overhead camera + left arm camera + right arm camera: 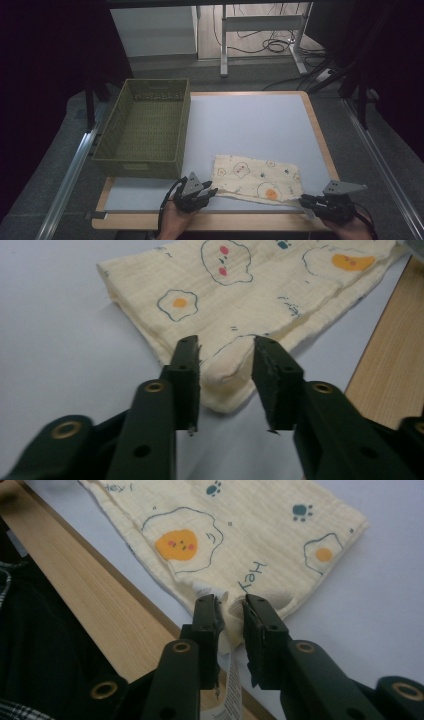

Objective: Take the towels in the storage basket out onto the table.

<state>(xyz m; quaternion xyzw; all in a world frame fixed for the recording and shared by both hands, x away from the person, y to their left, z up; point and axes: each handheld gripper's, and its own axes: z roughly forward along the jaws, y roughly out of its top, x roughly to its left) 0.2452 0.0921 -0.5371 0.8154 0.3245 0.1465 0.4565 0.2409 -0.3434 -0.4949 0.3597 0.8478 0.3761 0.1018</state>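
Two tongs sat at the folded cloth's [256, 179] near corners, lower centre of the counter [250, 120]: left tongs [226, 347] and right tongs [231, 602] slightly parted, pads off the fabric, I judged to let it rest flat

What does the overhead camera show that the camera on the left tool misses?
The high view alone has the green basket, the floor and desk legs beyond, and the right tool. The left gripper view alone shows the left tool with jaws apart around the cloth's corner, pads clear of it. Both share the egg-print cloth and the table.
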